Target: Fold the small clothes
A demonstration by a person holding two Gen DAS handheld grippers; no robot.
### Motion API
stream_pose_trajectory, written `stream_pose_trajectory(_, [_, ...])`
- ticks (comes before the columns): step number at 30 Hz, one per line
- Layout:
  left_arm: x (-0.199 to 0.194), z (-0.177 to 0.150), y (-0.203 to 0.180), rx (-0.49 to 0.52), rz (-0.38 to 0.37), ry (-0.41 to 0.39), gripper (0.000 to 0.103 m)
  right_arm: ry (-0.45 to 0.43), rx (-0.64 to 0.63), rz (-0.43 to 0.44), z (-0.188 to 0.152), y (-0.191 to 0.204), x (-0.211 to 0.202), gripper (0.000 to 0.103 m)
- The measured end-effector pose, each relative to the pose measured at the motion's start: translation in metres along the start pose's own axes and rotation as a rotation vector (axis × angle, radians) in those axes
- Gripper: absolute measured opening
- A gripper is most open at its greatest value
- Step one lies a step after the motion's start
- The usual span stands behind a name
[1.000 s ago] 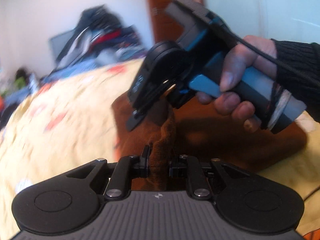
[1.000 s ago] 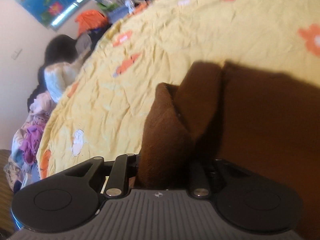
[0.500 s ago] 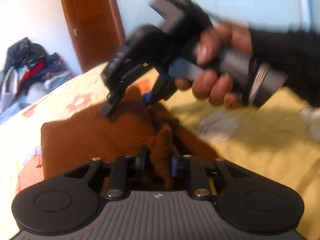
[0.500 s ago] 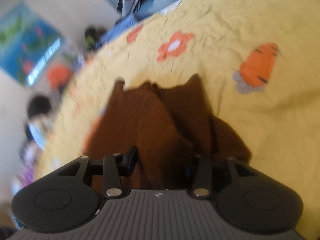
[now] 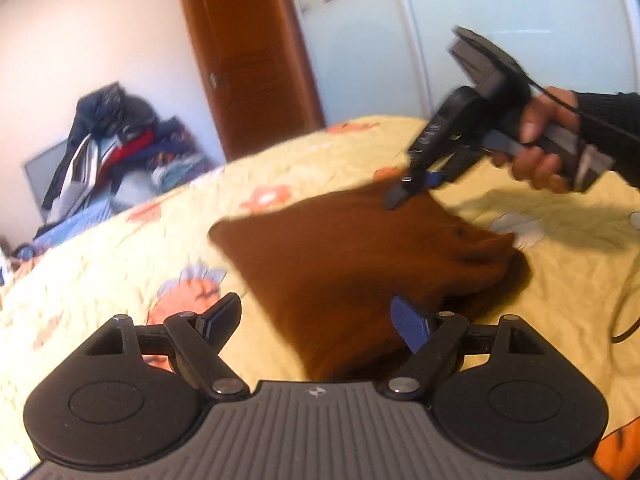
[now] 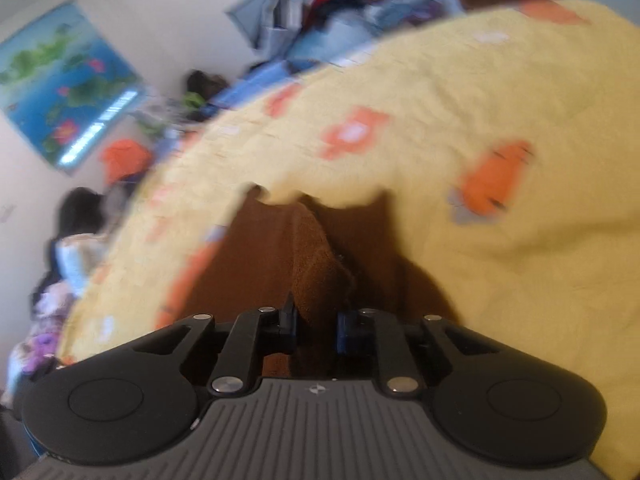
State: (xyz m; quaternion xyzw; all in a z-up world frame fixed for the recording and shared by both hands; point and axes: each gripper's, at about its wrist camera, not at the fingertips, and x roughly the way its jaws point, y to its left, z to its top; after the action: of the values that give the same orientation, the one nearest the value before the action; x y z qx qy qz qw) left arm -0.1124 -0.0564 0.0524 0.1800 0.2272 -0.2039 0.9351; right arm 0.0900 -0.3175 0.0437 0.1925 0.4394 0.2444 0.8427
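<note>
Brown garment (image 5: 352, 264) flat on bedspread (image 5: 120, 248), long axis diagonal

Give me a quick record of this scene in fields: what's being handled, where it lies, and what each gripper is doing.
Item: brown garment
Surface: yellow bedspread with orange prints
Left gripper: jaws opening, pads clear of the cloth
Right gripper: jaws closing on a raised fold of the garment
Holder: person's hand in a dark sleeve
Background: clothes pile, wooden door

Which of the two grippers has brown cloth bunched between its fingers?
The right gripper: its closing fingers pinch a fold of the brown garment. The left gripper is opening, fingers spread clear of it.
</note>
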Motion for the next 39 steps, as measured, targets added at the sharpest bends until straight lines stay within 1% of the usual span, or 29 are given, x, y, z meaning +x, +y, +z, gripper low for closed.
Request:
stream_pose_trajectory(1, [0.003,-0.002,-0.001,0.033,0.009,0.011,0.082,0.012,0.04,-0.02,-0.003,-0.009,0.003,0.035])
stream_pose_trajectory(3, [0.003,-0.007,-0.003,0.097,0.013,0.012,0.082,-0.035,0.1,0.016,-0.008,-0.014,-0.01,0.046])
stream_pose_trajectory(5, [0.002,-0.016,0.0,0.12,-0.016,0.004,0.082,-0.104,0.104,0.026,-0.014,-0.008,-0.033,0.046])
stream_pose_trajectory(8, [0.005,-0.025,-0.007,0.12,-0.028,0.029,0.082,-0.128,0.078,0.063,-0.024,0.008,-0.06,0.046])
stream_pose_trajectory(10, [0.017,-0.027,-0.008,0.114,-0.014,0.057,0.082,-0.089,0.017,0.091,-0.034,0.027,-0.066,0.046])
stream_pose_trajectory(11, [0.023,-0.027,-0.008,0.107,-0.011,0.062,0.082,-0.056,-0.024,0.086,-0.04,0.038,-0.066,0.046])
stream_pose_trajectory(12, [0.025,-0.028,-0.009,0.103,-0.009,0.065,0.082,-0.018,-0.066,0.056,-0.045,0.049,-0.061,0.046])
stream_pose_trajectory(14, [0.032,-0.025,-0.009,0.101,-0.023,0.065,0.076,0.057,-0.143,-0.019,-0.056,0.063,-0.045,0.046])
stream_pose_trajectory(16, [0.028,-0.024,-0.014,0.103,-0.041,0.07,0.061,0.133,-0.164,-0.093,-0.066,0.064,-0.026,0.046])
stream_pose_trajectory(17, [0.026,-0.021,-0.013,0.098,-0.049,0.07,0.054,0.149,-0.162,-0.109,-0.07,0.063,-0.018,0.044])
stream_pose_trajectory(18, [0.027,-0.02,-0.011,0.087,-0.052,0.075,0.038,0.139,-0.166,-0.106,-0.073,0.063,-0.017,0.02])
stream_pose_trajectory(19, [0.028,-0.019,-0.007,0.071,-0.056,0.089,0.027,0.135,-0.167,-0.087,-0.072,0.064,-0.019,0.016])
stream_pose_trajectory(20, [0.03,-0.02,-0.003,0.053,-0.07,0.104,0.025,0.131,-0.16,-0.071,-0.071,0.065,-0.024,0.016])
stream_pose_trajectory(21, [0.03,-0.022,0.001,0.038,-0.083,0.114,0.019,0.101,-0.169,-0.067,-0.07,0.065,-0.031,0.014])
stream_pose_trajectory(22, [0.031,-0.025,0.003,0.025,-0.094,0.122,0.018,0.089,-0.162,-0.081,-0.07,0.061,-0.037,0.014])
stream_pose_trajectory(24, [0.028,-0.03,0.004,0.006,-0.103,0.118,0.018,0.123,-0.113,-0.127,-0.076,0.037,-0.033,0.011])
stream_pose_trajectory(25, [0.025,-0.03,0.005,-0.002,-0.115,0.119,0.018,0.101,-0.088,-0.095,-0.079,0.029,-0.036,0.011])
stream_pose_trajectory(26, [0.021,-0.03,0.01,-0.023,-0.141,0.124,0.019,0.097,-0.073,-0.091,-0.08,0.028,-0.038,0.011])
stream_pose_trajectory(27, [0.017,-0.029,0.017,-0.051,-0.174,0.124,0.021,0.087,-0.07,-0.096,-0.079,0.03,-0.041,0.022])
stream_pose_trajectory(28, [0.01,-0.03,0.027,-0.081,-0.207,0.125,0.027,0.071,-0.059,-0.085,-0.078,0.031,-0.045,0.034])
stream_pose_trajectory(29, [0.004,-0.03,0.039,-0.114,-0.232,0.125,0.032,0.057,-0.038,-0.076,-0.074,0.03,-0.048,0.065])
stream_pose_trajectory(30, [-0.001,-0.031,0.053,-0.16,-0.26,0.126,0.053,0.028,-0.016,-0.076,-0.07,0.03,-0.055,0.09])
stream_pose_trajectory(31, [-0.004,-0.029,0.07,-0.221,-0.283,0.125,0.08,-0.026,-0.002,-0.068,-0.067,0.028,-0.063,0.096])
stream_pose_trajectory(32, [-0.004,-0.027,0.087,-0.296,-0.289,0.109,0.089,-0.082,0.009,-0.046,-0.062,0.025,-0.072,0.1])
stream_pose_trajectory(33, [-0.002,-0.024,0.105,-0.385,-0.29,0.081,0.096,-0.116,0.025,-0.024,-0.056,0.021,-0.076,0.099])
stream_pose_trajectory(34, [0.004,-0.022,0.121,-0.49,-0.303,0.063,0.096,-0.131,0.043,-0.022,-0.049,0.018,-0.076,0.099])
stream_pose_trajectory(35, [0.015,-0.02,0.138,-0.621,-0.336,0.064,0.096,-0.136,0.058,-0.031,-0.04,0.013,-0.071,0.099])
stream_pose_trajectory(37, [0.049,-0.019,0.16,-0.837,-0.386,0.085,0.096,-0.116,0.073,-0.058,-0.024,0.004,-0.051,0.097])
stream_pose_trajectory(39, [0.089,-0.017,0.165,-0.939,-0.408,0.132,0.095,-0.075,0.123,-0.08,-0.01,-0.007,-0.025,0.094])
